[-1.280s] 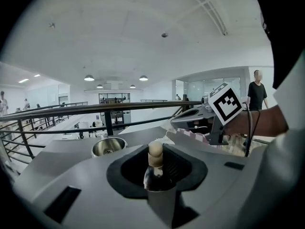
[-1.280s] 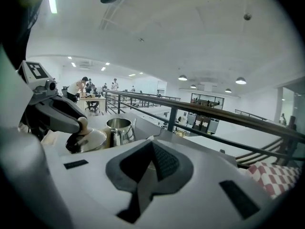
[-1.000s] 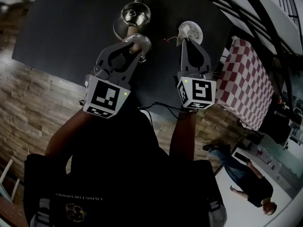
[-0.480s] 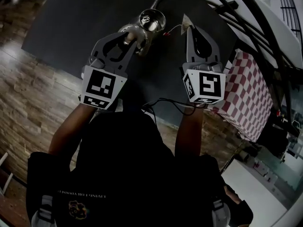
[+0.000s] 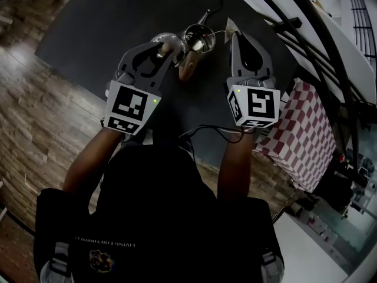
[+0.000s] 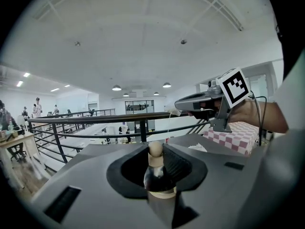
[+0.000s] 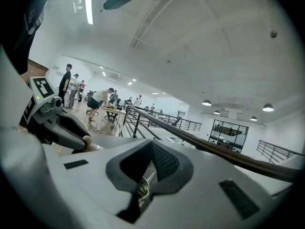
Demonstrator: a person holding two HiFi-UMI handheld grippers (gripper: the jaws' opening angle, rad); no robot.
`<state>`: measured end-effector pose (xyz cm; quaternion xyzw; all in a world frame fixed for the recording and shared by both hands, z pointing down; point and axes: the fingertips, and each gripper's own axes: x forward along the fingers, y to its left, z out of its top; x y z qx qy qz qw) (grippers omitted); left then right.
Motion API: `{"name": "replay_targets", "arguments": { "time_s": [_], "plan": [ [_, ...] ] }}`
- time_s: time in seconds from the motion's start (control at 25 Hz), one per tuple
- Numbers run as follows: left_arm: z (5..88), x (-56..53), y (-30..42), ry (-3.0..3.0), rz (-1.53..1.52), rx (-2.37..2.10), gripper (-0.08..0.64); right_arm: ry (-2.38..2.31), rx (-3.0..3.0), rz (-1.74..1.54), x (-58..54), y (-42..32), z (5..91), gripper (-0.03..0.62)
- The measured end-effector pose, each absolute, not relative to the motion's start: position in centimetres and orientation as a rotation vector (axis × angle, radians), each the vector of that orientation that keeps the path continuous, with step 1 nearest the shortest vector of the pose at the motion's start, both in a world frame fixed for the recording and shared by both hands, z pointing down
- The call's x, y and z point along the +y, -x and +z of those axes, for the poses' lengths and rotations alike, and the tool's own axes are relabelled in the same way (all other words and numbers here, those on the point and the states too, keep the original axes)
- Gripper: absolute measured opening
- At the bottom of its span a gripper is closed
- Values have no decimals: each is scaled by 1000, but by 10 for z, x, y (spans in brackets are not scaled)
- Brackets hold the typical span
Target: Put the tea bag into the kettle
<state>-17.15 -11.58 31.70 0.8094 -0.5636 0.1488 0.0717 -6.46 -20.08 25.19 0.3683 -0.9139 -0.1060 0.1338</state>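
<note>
The steel kettle (image 5: 197, 37) stands open on the dark table (image 5: 106, 34), its spout pointing away from me. My left gripper (image 5: 166, 47) is just left of it, shut on the wooden knob (image 6: 155, 150) of the kettle lid (image 5: 160, 40), which it holds off the kettle. My right gripper (image 5: 235, 31) is shut on the white tea bag (image 5: 231, 25), held up just right of the kettle. In the left gripper view the tea bag (image 6: 173, 111) sticks out at the right gripper's tip, and its string hangs down to a small red tag (image 6: 167, 140).
A red-and-white checked cloth (image 5: 306, 128) covers a surface to the right. A black railing (image 5: 294, 22) runs behind the table. Wooden floor (image 5: 35, 117) lies to the left. Cables (image 5: 206, 131) trail near my body.
The right gripper has lifted the tea bag off a white saucer and carried it beside the kettle; the saucer is out of view. The left gripper keeps the lid beside the kettle.
</note>
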Motion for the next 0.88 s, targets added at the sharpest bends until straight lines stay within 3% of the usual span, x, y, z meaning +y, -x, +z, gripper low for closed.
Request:
{"name": "replay_targets", "arguments": {
  "time_s": [0.76,0.8,0.84,0.88],
  "plan": [
    [332,-126,173,-2401,483,-1701,100,-975,-2662,-89,-217,82,314,25],
    [332,-126,174,-2401,482,-1701,100,-972,-2687,-45,-217,83,314,201],
    [332,-126,174,-2401,481,-1700,100,-972,-2709,-5,-217,84,313,299],
    [332,-126,174,-2400,480,-1699,100,-974,-2726,23,-217,83,312,301]
  ]
}}
